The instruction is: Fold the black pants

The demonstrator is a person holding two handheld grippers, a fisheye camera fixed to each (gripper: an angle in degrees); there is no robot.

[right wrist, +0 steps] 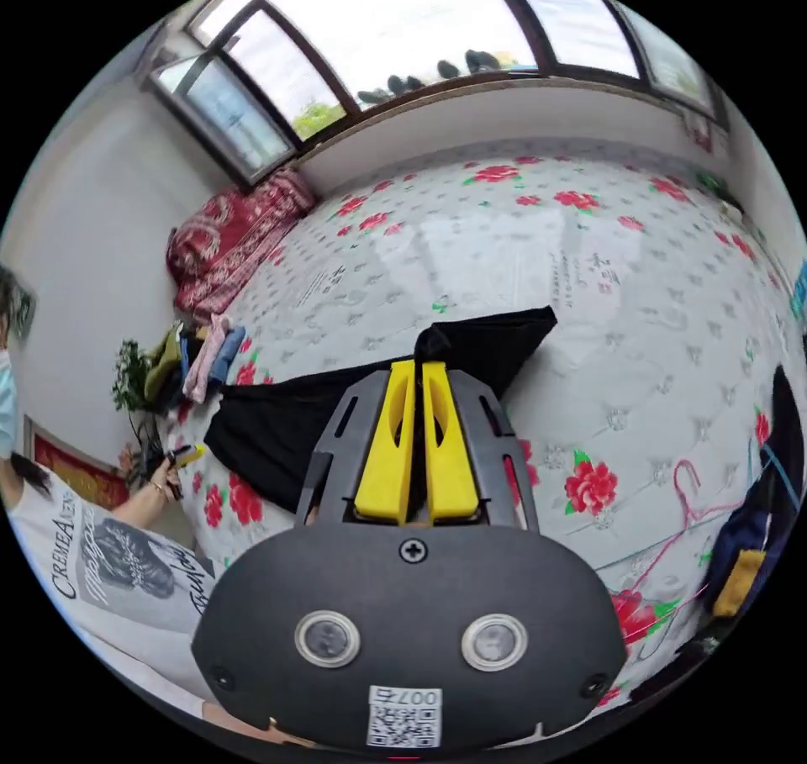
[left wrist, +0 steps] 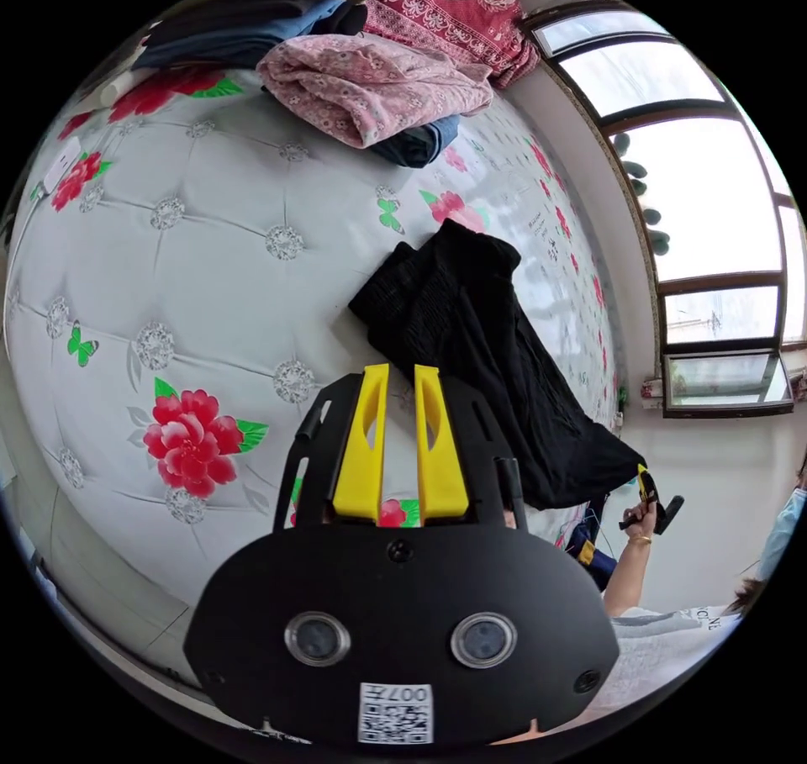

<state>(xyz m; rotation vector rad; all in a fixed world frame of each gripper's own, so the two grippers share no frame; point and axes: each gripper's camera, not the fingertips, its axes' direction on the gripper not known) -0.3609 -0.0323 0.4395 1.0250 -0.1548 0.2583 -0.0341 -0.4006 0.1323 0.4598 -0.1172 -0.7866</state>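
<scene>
A person's white shirt [right wrist: 109, 558] carried large dark print beginning "CREME", the letters after it lost in the folds. The flowered mattress cover [right wrist: 504, 243] bore small patches of dark writing, too small to read. A white sticker [right wrist: 404, 716] on the black housing [right wrist: 403, 579] held a square code.

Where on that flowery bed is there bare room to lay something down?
Free: the white quilted floral bedspread between the black pants and the pile of folded clothes; also the stretch toward the window. Crowded: that pile's corner.
</scene>
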